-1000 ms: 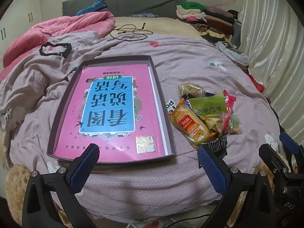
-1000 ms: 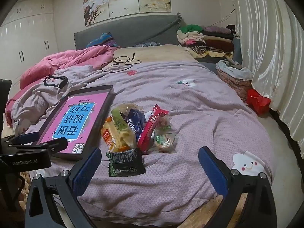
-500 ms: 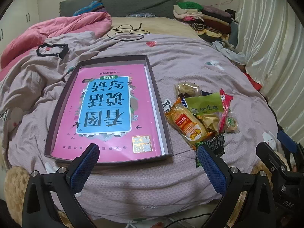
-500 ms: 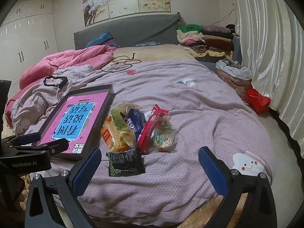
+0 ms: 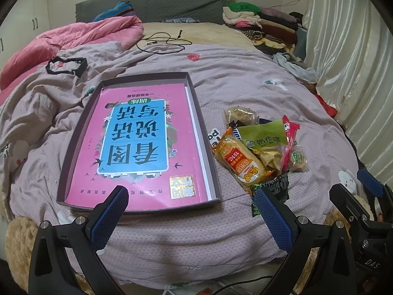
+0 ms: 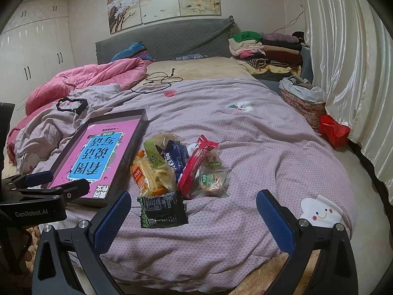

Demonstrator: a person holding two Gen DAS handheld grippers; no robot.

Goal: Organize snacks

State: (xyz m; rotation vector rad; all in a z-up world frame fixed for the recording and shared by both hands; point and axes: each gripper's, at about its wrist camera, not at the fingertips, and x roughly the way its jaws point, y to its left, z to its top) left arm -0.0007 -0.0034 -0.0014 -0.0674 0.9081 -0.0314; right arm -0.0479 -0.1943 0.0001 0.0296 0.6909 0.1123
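My left gripper (image 5: 188,207) has crept nearer the tray (image 5: 208,152); both grippers' jaws gape wide, empty, snacks (image 6: 172,169) untouched on the bed (image 6: 258,147).

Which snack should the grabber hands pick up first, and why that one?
Probably the dark green packet. It lies flat on the bedspread, nearest the open right gripper and mostly clear of the snack pile, so easing the right gripper down over it looks simplest. The tray waits beside the pile; the left gripper is open too.
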